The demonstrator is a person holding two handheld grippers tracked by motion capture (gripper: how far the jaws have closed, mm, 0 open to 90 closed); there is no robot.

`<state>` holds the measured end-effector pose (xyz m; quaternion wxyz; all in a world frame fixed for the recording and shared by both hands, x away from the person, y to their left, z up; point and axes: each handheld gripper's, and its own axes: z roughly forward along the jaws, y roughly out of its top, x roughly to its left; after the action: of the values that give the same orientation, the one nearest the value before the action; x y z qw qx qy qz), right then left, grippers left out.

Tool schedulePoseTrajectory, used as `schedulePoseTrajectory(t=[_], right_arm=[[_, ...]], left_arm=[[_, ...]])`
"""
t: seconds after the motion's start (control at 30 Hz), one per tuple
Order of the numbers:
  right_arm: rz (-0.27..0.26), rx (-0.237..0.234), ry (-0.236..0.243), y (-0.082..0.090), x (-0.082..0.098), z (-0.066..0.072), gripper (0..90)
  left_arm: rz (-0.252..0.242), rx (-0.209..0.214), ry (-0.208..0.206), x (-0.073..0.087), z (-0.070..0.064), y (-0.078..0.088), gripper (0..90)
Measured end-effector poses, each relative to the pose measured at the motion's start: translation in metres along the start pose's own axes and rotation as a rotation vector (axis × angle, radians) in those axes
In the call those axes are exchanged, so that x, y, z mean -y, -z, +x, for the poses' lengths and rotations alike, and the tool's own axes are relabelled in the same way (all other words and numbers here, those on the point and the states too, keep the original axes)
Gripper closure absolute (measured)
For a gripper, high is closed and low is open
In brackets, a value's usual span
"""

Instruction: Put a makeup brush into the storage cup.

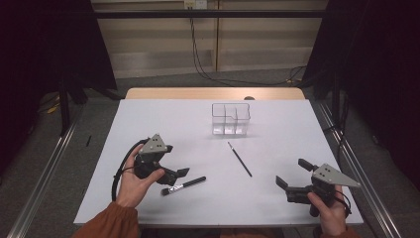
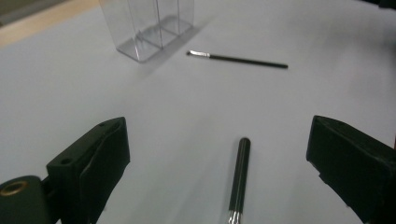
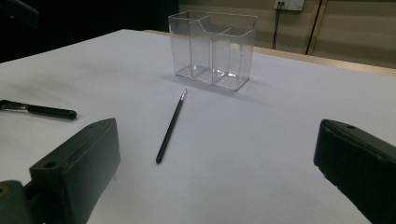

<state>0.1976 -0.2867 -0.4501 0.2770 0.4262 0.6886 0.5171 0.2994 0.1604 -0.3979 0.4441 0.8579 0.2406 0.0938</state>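
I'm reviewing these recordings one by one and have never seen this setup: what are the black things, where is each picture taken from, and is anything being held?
No robot here: a person holds a hand tool with a two-jaw claw in each hand. The high view looks down on the table from above the person's side; the left claw shows at its left, the right claw at its right. The other two pictures come from cameras riding on each claw, looking out between its own black jaws. On the table lie a thick brush, a thin brush and a clear divided box. Both claws are open and hold nothing. In the left gripper view, the thick brush lies between the open jaws, so it seems the next thing to be picked up.
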Motion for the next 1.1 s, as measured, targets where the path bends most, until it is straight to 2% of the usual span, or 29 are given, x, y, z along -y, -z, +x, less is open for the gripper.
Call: schedulePoseTrajectory(t=[0.03, 0.1, 0.17, 0.2, 0.3, 0.43, 0.7, 0.83, 0.93, 1.0, 1.1], right_arm=[[0.001, 0.000, 0.001, 0.000, 0.000, 0.000, 0.0], [0.001, 0.000, 0.001, 0.000, 0.000, 0.000, 0.0], [0.002, -0.001, 0.002, 0.000, 0.000, 0.000, 0.0], [0.003, -0.001, 0.003, 0.000, 0.000, 0.000, 0.0], [0.006, -0.002, 0.001, 0.000, 0.000, 0.000, 0.0], [0.007, -0.002, 0.003, 0.000, 0.000, 0.000, 0.0], [0.008, -0.002, 0.003, 0.000, 0.000, 0.000, 0.0], [0.009, -0.001, 0.002, -0.001, 0.000, 0.000, 0.0], [0.013, -0.002, 0.005, -0.001, 0.000, 0.000, 0.0], [0.013, -0.004, 0.005, -0.001, 0.001, 0.000, 0.0], [0.015, -0.008, 0.008, -0.002, 0.001, 0.001, 0.0]], left_arm=[[0.029, 0.010, 0.005, -0.001, 0.002, -0.002, 6.0], [0.081, -0.007, 0.017, 0.000, 0.008, -0.005, 6.0], [0.101, 0.001, 0.031, 0.000, 0.008, -0.006, 6.0], [0.133, 0.005, 0.023, 0.001, 0.009, -0.008, 6.0], [0.153, 0.007, 0.021, 0.001, 0.009, -0.009, 6.1], [0.213, 0.011, 0.005, -0.002, 0.011, -0.010, 6.4], [0.336, 0.051, 0.006, -0.006, 0.012, -0.019, 6.5], [0.400, 0.072, -0.027, -0.007, 0.012, -0.025, 6.5], [0.455, 0.093, -0.020, -0.009, 0.010, -0.032, 7.8], [0.468, 0.098, -0.016, -0.010, 0.010, -0.034, 7.8], [0.516, 0.112, -0.031, -0.014, 0.008, -0.042, 7.9]])
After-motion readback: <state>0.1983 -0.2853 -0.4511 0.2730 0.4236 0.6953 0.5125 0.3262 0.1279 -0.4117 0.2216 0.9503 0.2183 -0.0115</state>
